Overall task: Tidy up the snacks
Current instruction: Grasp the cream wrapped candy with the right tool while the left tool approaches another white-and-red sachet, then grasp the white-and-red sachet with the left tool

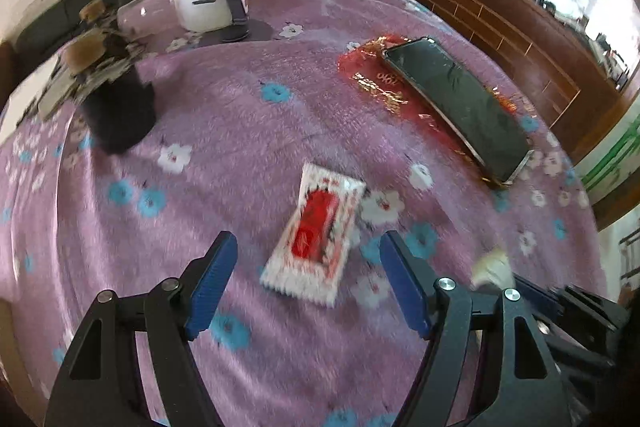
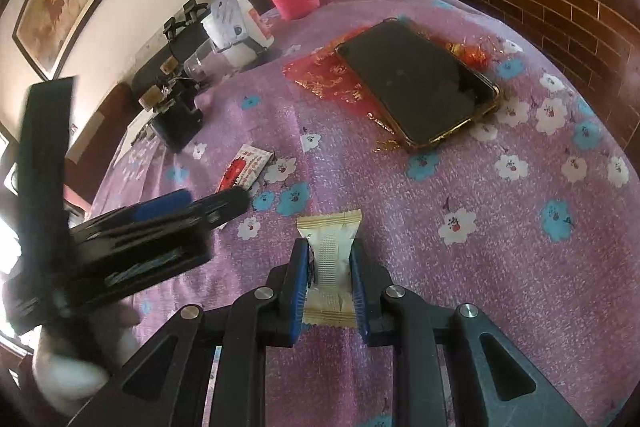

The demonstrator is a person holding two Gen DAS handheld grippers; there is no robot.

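A: Item one, cream packet: where is it?

B: Mid-table, pinched at its waist by your right gripper. Light, crinkly; hold gently.

A: Item two, red packet?

B: Flat, just ahead of your left gripper, jaws apart, empty. Probably slippery; take its long sides.

No legible txt — all blurred.
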